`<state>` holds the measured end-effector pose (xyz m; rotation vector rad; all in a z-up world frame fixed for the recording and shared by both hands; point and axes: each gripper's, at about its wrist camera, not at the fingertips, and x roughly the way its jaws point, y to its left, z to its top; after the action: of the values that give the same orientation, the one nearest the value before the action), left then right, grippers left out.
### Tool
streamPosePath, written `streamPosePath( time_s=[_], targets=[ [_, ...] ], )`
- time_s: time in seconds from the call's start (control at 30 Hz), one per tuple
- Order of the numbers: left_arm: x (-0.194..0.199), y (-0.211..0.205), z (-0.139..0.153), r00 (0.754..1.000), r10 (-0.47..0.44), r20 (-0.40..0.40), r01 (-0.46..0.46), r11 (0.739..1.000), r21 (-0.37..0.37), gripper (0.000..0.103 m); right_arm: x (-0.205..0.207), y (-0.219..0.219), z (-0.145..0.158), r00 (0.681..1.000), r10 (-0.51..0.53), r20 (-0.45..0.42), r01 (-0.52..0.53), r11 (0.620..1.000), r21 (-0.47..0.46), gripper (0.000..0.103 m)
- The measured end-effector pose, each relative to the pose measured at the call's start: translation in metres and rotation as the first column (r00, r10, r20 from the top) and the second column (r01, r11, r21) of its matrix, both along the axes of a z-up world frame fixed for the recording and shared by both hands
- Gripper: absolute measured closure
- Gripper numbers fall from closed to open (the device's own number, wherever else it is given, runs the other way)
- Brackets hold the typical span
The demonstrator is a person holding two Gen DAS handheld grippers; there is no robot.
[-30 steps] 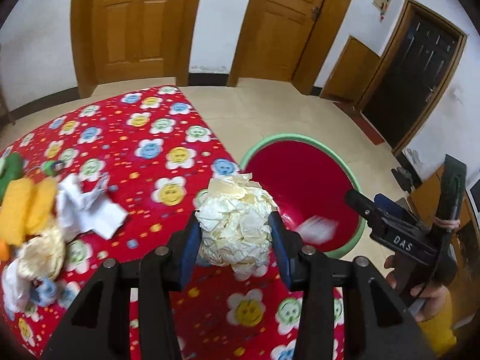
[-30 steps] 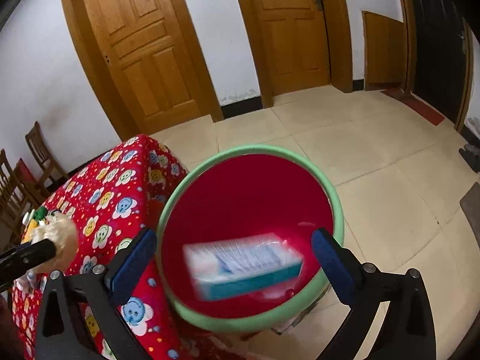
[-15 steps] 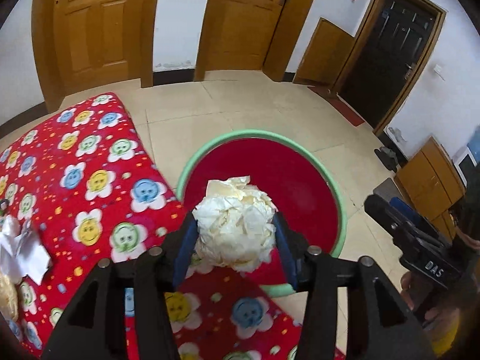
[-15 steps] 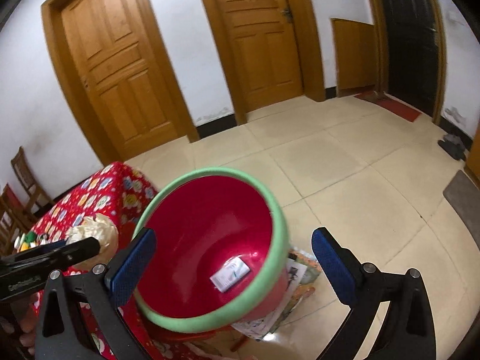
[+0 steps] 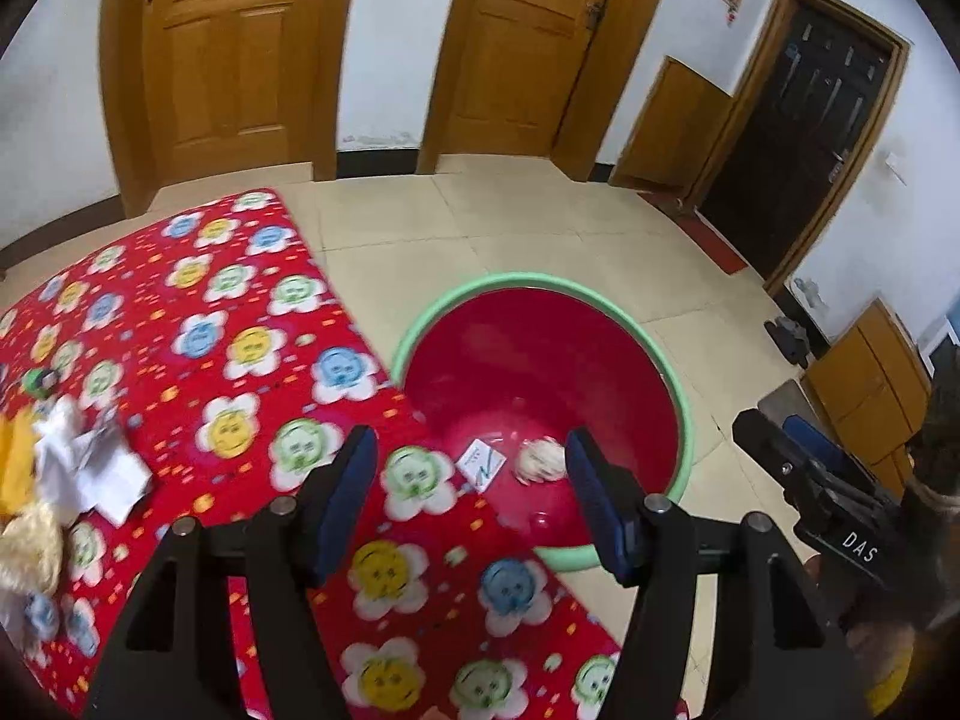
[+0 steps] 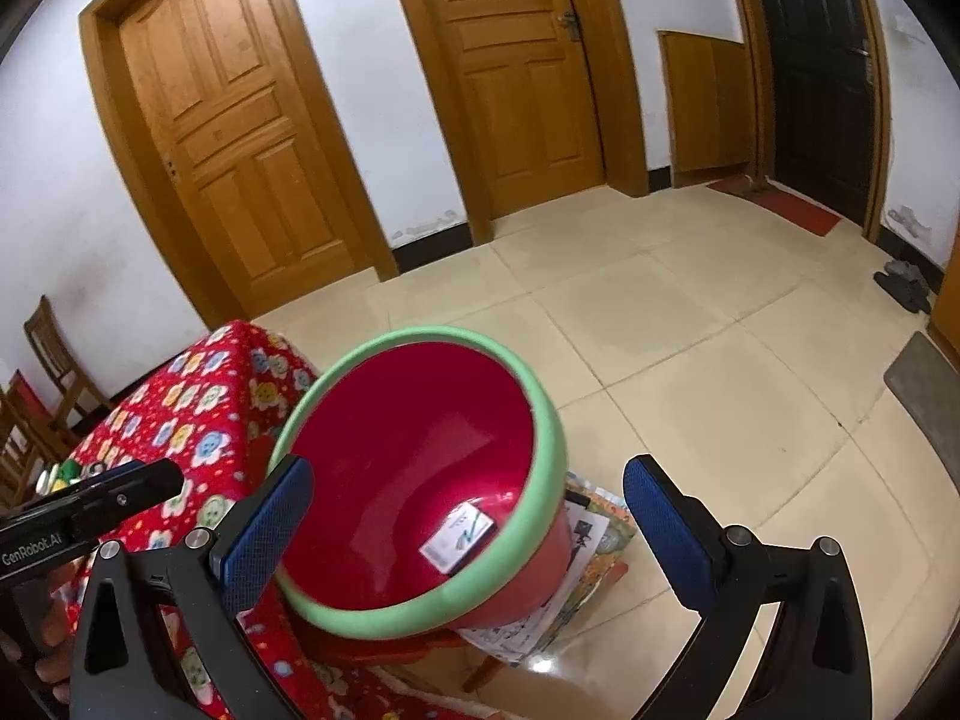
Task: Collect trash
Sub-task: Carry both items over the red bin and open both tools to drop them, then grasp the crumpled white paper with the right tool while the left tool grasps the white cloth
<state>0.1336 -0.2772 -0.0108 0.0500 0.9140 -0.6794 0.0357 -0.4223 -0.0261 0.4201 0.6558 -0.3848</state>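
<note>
the left gripper (image 5: 471,486) is seen at lower centre of the left wrist view, fingers spread wide with nothing held between the blue pads (image 5: 345,498). the crumpled paper ball (image 5: 542,460) is found in the gap between the pads but well beyond them, lying on the bottom of the red basin (image 5: 540,360). it is just left of the right-hand pad in the frame, apart from both.

the basin, red inside with a green rim, is seen right of centre in the left wrist view, just beside the edge of the red flowered tablecloth (image 5: 198,360). two items are recorded inside: the paper ball and a small white packet (image 5: 480,463), lying side by side, the packet to the left. in the right wrist view the same basin (image 6: 420,450) fills lower centre; only the packet (image 6: 459,535) is visible there, near the front wall, the ball being hidden by the rim.

the right gripper (image 6: 468,519) is also released, pads wide apart, nothing between them, held over the basin's near rim.

more trash (image 5: 90,468) is noted at the left edge on the cloth: white crumpled paper, yellow pieces, blurred.

against 0.5 s ago: the ball was then clamped between the left pads above the basin; it is now let go and lies inside. the packet is unchanged in place.
</note>
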Motion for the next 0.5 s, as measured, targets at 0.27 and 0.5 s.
streamPosePath(
  time_s=[0.27,0.5],
  targets=[
    [-0.009,0.058,0.015,0.992,0.12,0.035,-0.121,0.993,0.006,0.038,0.003,0.028,0.014,0.997,0.076,0.008,-0.076,0.997,0.004,0.001],
    [-0.014,0.113,0.019,0.976,0.214,0.044,-0.214,0.977,0.007,0.038,0.009,0.062,0.024,0.988,0.155,0.002,-0.155,0.988,0.005,0.001]
  ],
)
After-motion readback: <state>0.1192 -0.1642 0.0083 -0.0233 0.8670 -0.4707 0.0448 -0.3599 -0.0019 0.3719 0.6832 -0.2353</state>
